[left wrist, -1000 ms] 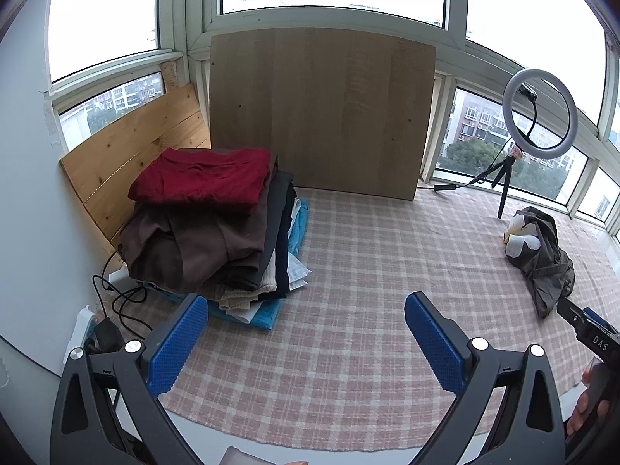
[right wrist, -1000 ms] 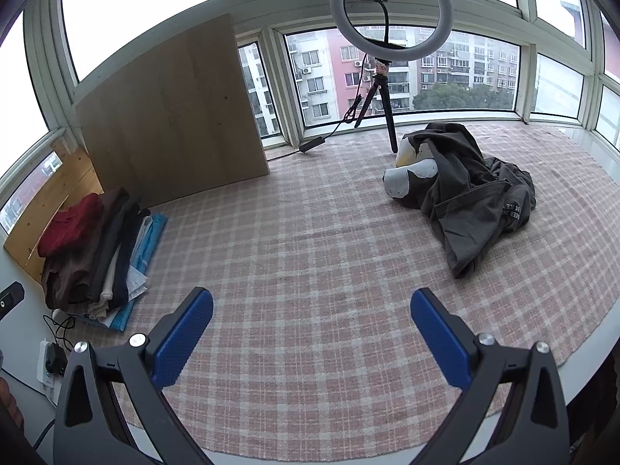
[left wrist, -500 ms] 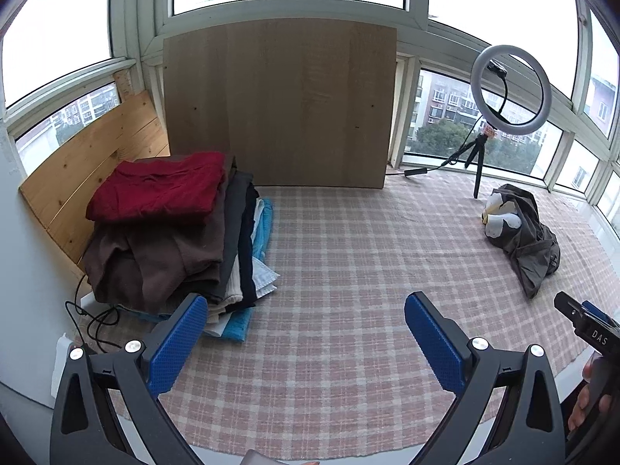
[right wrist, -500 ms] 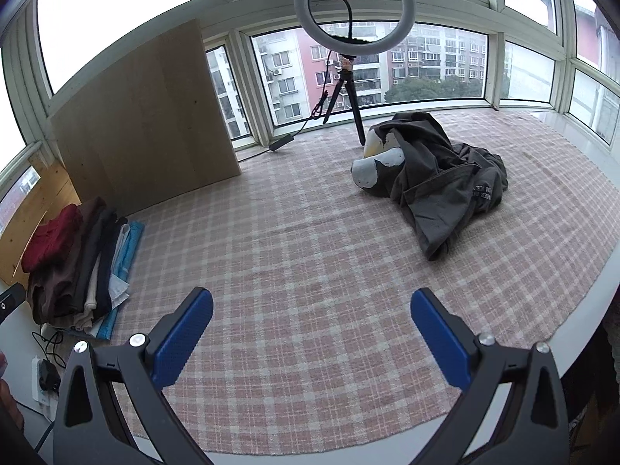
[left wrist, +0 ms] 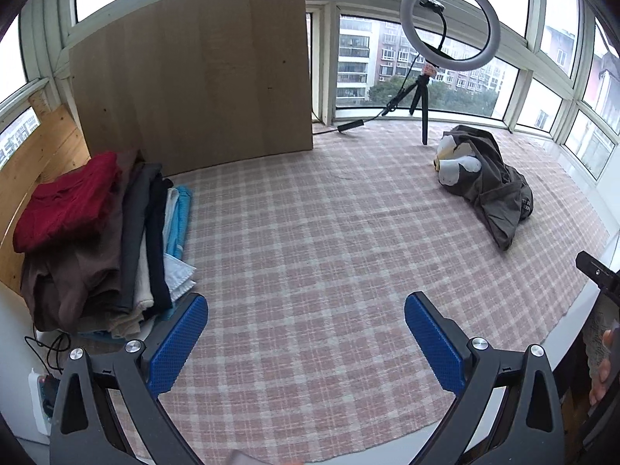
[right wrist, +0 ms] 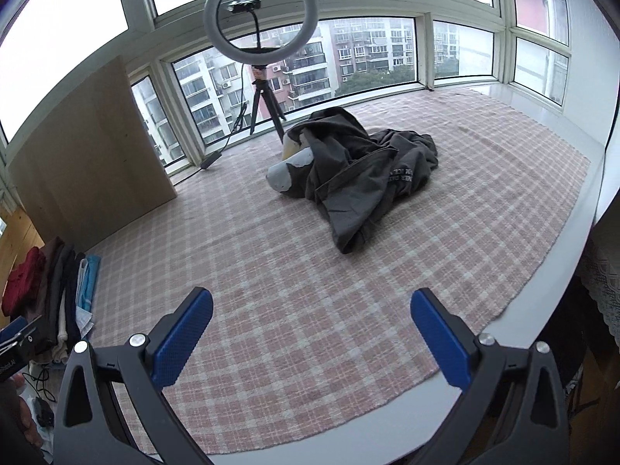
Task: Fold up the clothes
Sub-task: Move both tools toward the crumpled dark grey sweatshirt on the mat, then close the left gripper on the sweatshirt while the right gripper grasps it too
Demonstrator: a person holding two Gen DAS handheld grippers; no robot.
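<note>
A crumpled dark grey garment (right wrist: 364,170) (left wrist: 492,190) lies on the pink checked cloth (right wrist: 294,271) (left wrist: 317,240) toward the far right, draped partly over a white and yellow plush toy (right wrist: 288,166) (left wrist: 455,161). A stack of folded clothes (left wrist: 97,240) (right wrist: 50,290) with a red piece on top stands at the left edge. My left gripper (left wrist: 306,343) is open above the near part of the cloth, holding nothing. My right gripper (right wrist: 312,339) is open too, well short of the grey garment.
A ring light on a tripod (left wrist: 445,38) (right wrist: 257,27) stands at the back by the windows, its cable running left. A large wooden board (left wrist: 193,81) (right wrist: 85,155) leans at the back left. Cables and a power strip (left wrist: 42,383) lie at the near left.
Both grippers have swung to the right, so the grey garment sits more central in the views and the folded stack has slid to the left. Both stay open.
</note>
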